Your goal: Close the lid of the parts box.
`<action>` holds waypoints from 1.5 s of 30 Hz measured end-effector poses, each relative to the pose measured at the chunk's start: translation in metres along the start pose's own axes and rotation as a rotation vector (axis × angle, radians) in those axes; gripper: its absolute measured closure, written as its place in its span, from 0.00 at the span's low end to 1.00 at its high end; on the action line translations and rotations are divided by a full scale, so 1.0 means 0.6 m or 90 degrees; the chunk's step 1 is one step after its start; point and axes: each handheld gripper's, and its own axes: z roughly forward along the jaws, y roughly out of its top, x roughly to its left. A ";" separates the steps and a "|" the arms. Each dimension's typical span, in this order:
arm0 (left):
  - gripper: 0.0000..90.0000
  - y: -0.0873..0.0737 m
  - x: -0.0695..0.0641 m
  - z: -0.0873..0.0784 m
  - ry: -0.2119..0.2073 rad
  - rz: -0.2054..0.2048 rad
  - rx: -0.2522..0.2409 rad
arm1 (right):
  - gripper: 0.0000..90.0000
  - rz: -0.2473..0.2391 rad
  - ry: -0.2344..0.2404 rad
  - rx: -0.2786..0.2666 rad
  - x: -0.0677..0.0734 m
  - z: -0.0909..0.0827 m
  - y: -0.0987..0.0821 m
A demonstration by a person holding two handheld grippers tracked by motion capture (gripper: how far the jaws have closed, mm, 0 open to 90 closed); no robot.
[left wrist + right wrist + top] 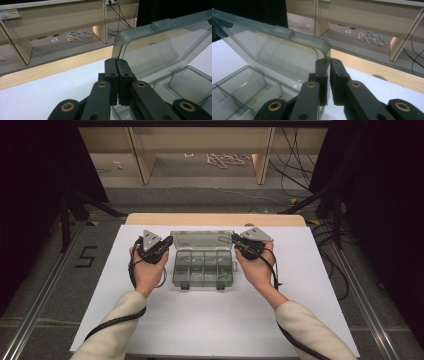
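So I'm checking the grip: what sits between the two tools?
In the high view, the clear box and its raised lid lie between the left tool and the right tool; each pinches a lid edge.

Even, soft overhead light falls on the white table sheet (210, 320), which reads bright with faint shadows, while both far sides sink into near-black. The high view is slightly soft; the clear lid (274, 50) carries pale reflections.
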 end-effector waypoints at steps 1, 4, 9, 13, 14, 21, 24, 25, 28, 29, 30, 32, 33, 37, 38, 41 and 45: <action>0.98 0.000 0.000 -0.001 -0.001 0.003 0.002 | 0.95 -0.001 -0.001 -0.004 0.000 0.001 0.000; 0.98 -0.001 -0.001 -0.002 -0.001 0.002 0.001 | 0.95 -0.004 -0.002 -0.005 0.000 -0.001 -0.001; 0.98 -0.002 -0.001 -0.004 -0.004 0.008 0.002 | 0.95 -0.011 -0.001 -0.007 0.000 -0.002 -0.003; 0.98 -0.004 -0.002 -0.006 -0.005 0.008 0.002 | 0.95 -0.003 0.002 -0.003 0.002 -0.004 -0.004; 0.98 -0.004 -0.002 -0.007 -0.005 0.009 0.003 | 0.95 -0.014 -0.001 -0.009 0.001 -0.004 -0.004; 0.98 -0.005 -0.002 -0.009 -0.008 0.014 0.007 | 0.95 -0.013 0.001 -0.012 0.002 -0.005 -0.007; 0.98 -0.006 -0.002 -0.010 -0.008 0.016 0.008 | 0.95 -0.010 0.002 -0.007 0.003 -0.007 -0.007; 0.98 -0.006 -0.003 -0.011 -0.008 0.014 0.007 | 0.95 -0.011 0.003 -0.006 0.003 -0.007 -0.007; 0.98 -0.007 -0.003 -0.011 -0.008 0.014 0.006 | 0.95 -0.020 0.002 -0.011 0.002 -0.008 -0.008; 0.98 -0.007 -0.003 -0.012 -0.009 0.015 0.007 | 0.95 -0.019 0.002 -0.011 0.002 -0.008 -0.009; 0.98 -0.007 -0.003 -0.012 -0.009 0.016 0.007 | 0.95 -0.016 0.002 -0.011 0.003 -0.009 -0.009; 0.98 -0.007 -0.003 -0.013 -0.009 0.012 0.007 | 0.94 -0.010 0.009 -0.005 0.004 -0.010 -0.010; 0.99 -0.007 -0.003 -0.013 -0.011 0.009 0.007 | 0.94 -0.009 0.012 -0.005 0.004 -0.010 -0.010; 0.99 -0.007 -0.003 -0.013 -0.010 0.011 0.009 | 0.94 -0.009 0.008 -0.007 0.004 -0.010 -0.011; 0.99 -0.007 -0.003 -0.013 -0.010 0.011 0.009 | 0.94 -0.009 0.009 -0.007 0.004 -0.010 -0.011; 0.99 -0.007 -0.003 -0.013 -0.010 0.010 0.007 | 0.94 -0.010 0.009 -0.006 0.004 -0.011 -0.011; 0.99 -0.008 -0.004 -0.015 -0.010 0.014 0.009 | 0.94 -0.012 0.003 -0.012 0.004 -0.011 -0.012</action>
